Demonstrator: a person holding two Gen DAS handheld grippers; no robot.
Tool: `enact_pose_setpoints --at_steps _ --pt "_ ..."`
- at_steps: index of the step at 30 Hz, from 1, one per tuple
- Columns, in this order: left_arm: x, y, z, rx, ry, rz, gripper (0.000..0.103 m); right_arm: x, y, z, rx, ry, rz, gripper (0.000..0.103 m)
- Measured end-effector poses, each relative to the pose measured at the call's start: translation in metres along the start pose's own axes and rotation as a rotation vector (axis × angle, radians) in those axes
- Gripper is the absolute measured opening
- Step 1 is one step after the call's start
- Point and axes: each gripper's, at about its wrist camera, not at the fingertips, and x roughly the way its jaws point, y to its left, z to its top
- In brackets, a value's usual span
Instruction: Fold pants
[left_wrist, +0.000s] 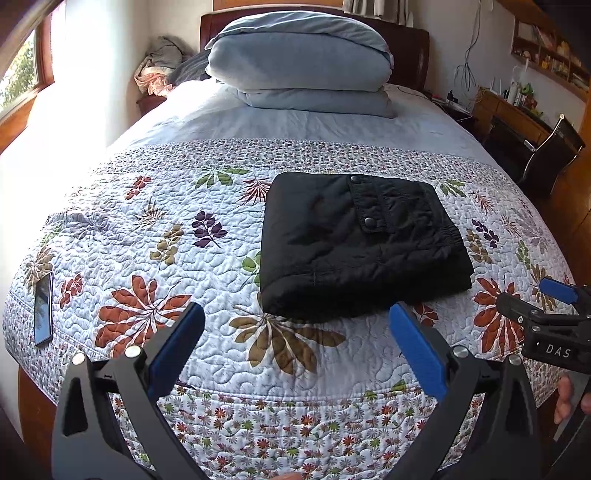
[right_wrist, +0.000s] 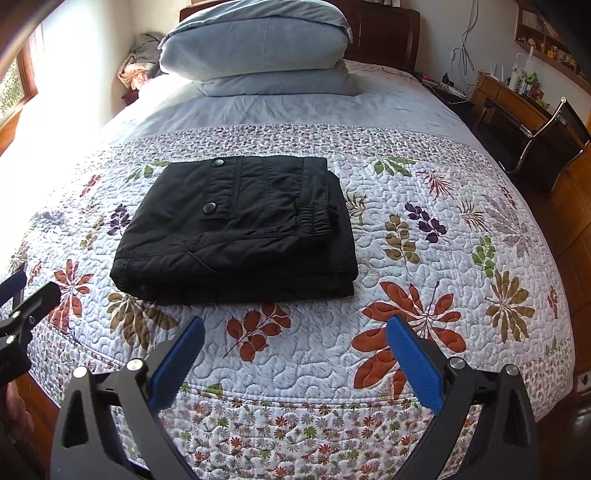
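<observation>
The left gripper stands with its blue pads spread wide and nothing between them, hanging over the quilt's near border. The right gripper is the same: pads well apart, pinching nothing, above the bedspread. Both tools sit back from the cloth, which I judge to mean the folding is done and they are clear so as not to disturb the stack (the right one also shows at the left view's 3 o'clock edge).

Just beyond the tips, toward 12 o'clock, lie the black pants, folded into a compact rectangle with layers stacked, the snap-buttoned pocket flap on top and the elastic waistband gathered along the 3 o'clock side. They rest flat on the floral quilt, which gives a broad, soft surface for pressing folds square.

Farther out, a phone lies on the quilt at 9 o'clock in the left view, well apart from the pants. At 12 o'clock a folded blue duvet is piled against the headboard, out of the working area
</observation>
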Motion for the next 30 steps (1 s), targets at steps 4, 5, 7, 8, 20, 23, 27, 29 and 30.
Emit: enact_pose_setpoints --at_steps 4,5,7,8,20,23,27,29,30 --pt "0.0019 0.0020 0.0000 -0.006 0.005 0.003 0.100 0.0012 0.0003 -0.0007 -0.002 0.003 -0.001 0.099" --pt "0.0019 0.0022 -0.0001 -0.006 0.004 0.005 0.100 0.0014 0.0005 -0.0007 -0.004 0.004 -0.001 0.099" --pt "0.0019 0.0028 -0.0002 -0.008 0.005 0.005 0.100 0.0017 0.0019 -0.0010 -0.011 0.002 -0.003 0.099" --pt "0.0021 0.0030 0.0002 -0.008 0.005 0.005 0.100 0.0020 0.0025 -0.0011 -0.014 0.003 -0.002 0.099" --pt "0.0022 0.0020 -0.0001 0.001 0.004 0.005 0.100 0.0032 0.0005 -0.0017 -0.011 0.005 0.002 0.099" --pt "0.0023 0.0019 -0.0002 0.002 0.004 0.004 0.100 0.0034 0.0004 -0.0017 -0.010 0.007 0.003 0.099" --pt "0.0025 0.0012 -0.0001 0.005 0.004 0.006 0.100 0.0051 -0.0005 -0.0022 -0.008 0.009 0.004 0.099" --pt "0.0030 0.0016 0.0001 0.004 0.005 0.003 0.100 0.0051 -0.0005 -0.0021 -0.007 0.010 0.004 0.099" --pt "0.0029 0.0014 0.0001 0.003 0.005 0.003 0.100 0.0051 -0.0005 -0.0021 -0.008 0.010 0.004 0.099"
